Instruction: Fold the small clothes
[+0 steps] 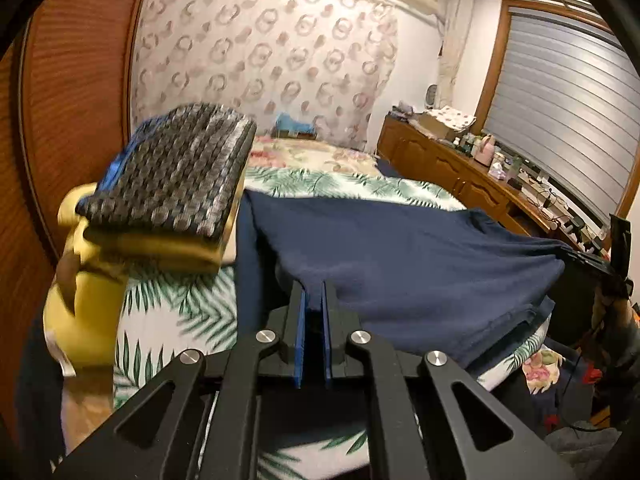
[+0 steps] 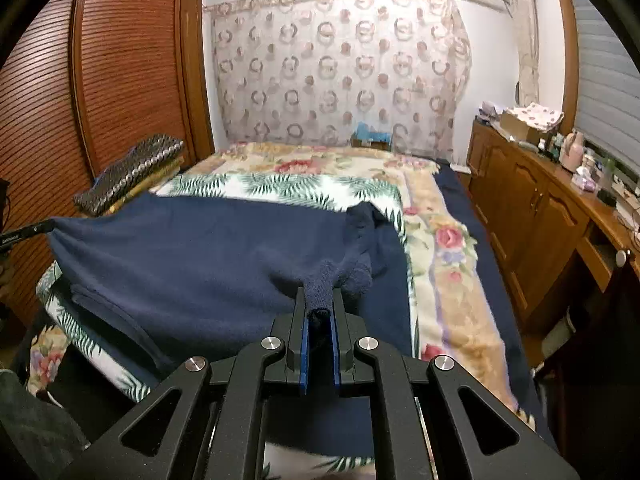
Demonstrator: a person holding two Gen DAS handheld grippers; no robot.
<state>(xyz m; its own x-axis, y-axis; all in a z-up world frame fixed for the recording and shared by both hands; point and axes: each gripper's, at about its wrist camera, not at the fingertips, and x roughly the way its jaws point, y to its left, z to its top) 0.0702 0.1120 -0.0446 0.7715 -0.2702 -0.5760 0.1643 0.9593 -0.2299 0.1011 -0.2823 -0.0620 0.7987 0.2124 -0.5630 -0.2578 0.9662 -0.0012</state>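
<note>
- The left gripper (image 1: 314,300) is clamped on one edge of the navy garment (image 1: 400,248), its blue pads (image 1: 301,344) nearly together.
- The right gripper (image 2: 319,308) pinches a bunched corner of the same navy garment (image 2: 192,256).
- The cloth hangs stretched between the two, above the leaf-print sheet (image 2: 280,186) on the bed (image 2: 440,248).
- To the left, a checked grey folded piece (image 1: 176,184) lies on a yellow stack (image 1: 160,248).
- Further back, a floral blanket (image 2: 320,162), then the patterned curtain (image 2: 340,68).
- A wooden dresser (image 2: 532,208) stands along the right.
</note>
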